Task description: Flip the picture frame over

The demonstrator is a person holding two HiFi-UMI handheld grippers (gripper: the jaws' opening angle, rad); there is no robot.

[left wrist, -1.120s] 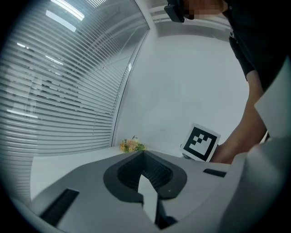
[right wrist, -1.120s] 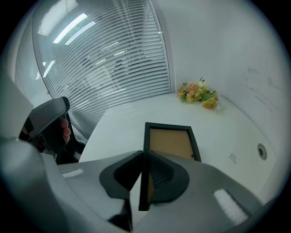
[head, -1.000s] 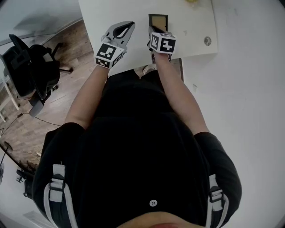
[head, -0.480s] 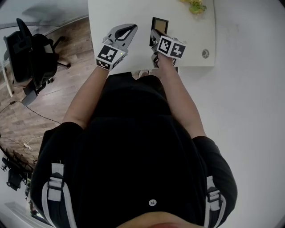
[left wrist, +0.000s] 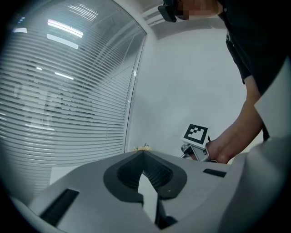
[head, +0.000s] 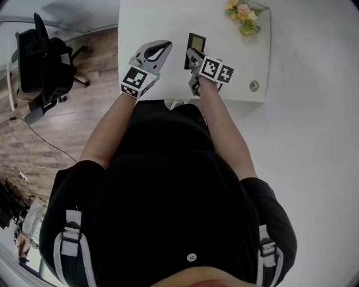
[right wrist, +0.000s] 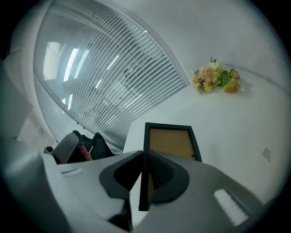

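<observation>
1 flower bouquet (head: 242, 12) lies at the far corner of the white table (head: 151, 22), with an office chair (head: 39, 61) beside it. The right gripper (head: 192, 55) clamps the picture frame (head: 196, 42) by its edge; the left gripper (head: 166, 45) is closed and empty.

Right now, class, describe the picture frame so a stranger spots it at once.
Over the white table, find the right gripper. Its jaws pinch the picture frame by one edge: a black-rimmed brown rectangle, unlike the pale flowers at the far corner.
</observation>
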